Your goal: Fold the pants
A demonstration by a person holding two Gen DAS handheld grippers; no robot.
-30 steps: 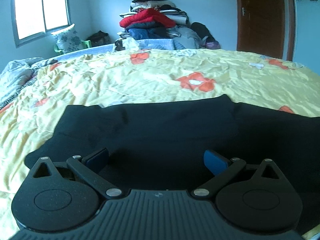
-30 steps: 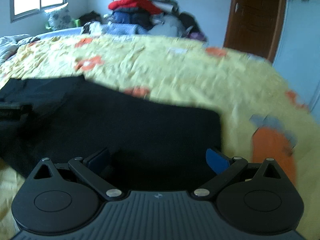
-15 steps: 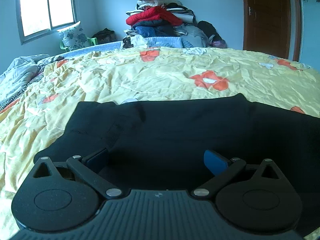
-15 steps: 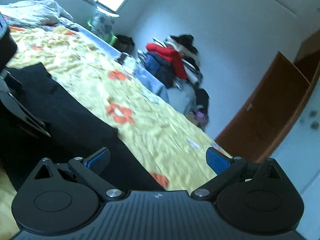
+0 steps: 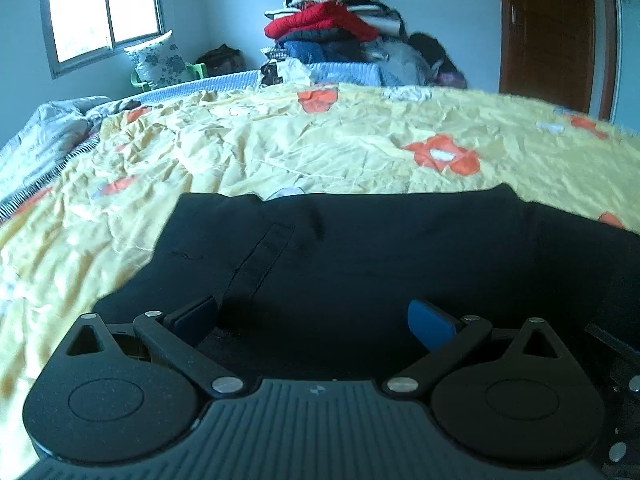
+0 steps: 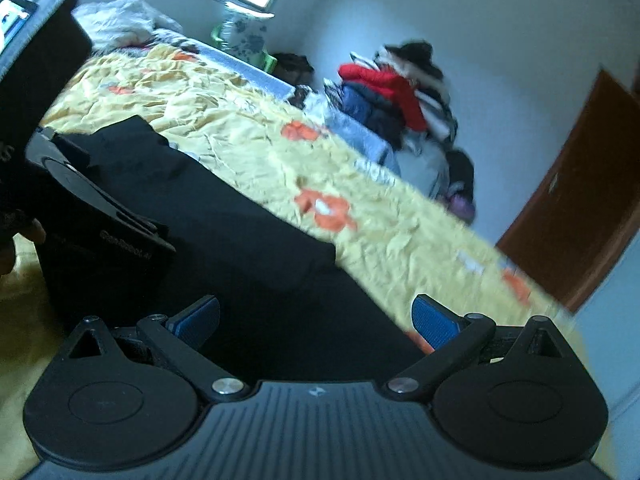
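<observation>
Far left of the left tongs (image 5: 313, 317): one window (image 5: 100, 16), one flowered pillow (image 5: 160, 60) under it, one rumpled grey blanket (image 5: 48, 136) at the bed's edge. Ahead and to both sides: one bed under a yellow quilt (image 5: 320, 140) with orange flowers. Straight in front of the left tongs, reaching under them: one pair of black pants (image 5: 360, 248), spread flat on the quilt, a seam or pocket strip running up from the left blade. Left tongs spread wide, pinching nothing, hovering low over the cloth near its closer edge. Beyond, against the far wall: one heap of clothes (image 5: 332, 28), red jacket on top. Far right: one brown door (image 5: 548, 28).

From the right-wrist view, tilted and blurred: body of the left tool at far left, over the pants (image 6: 224, 216). Right tongs (image 6: 316, 318) also spread wide, empty, above the right stretch of the dark cloth, quilt showing just past the right blade.

Step in hand, by judgement: lining up both pairs of tongs along the near edge before the first fold; no fold visibly made yet, though hard to tell whether the legs already lie doubled. Next move likely calls for lowering each pair onto the edge, pinching through the layers, then lifting together and carrying across evenly to avoid bunching.

Count: two pairs of tongs, one pair of pants.
</observation>
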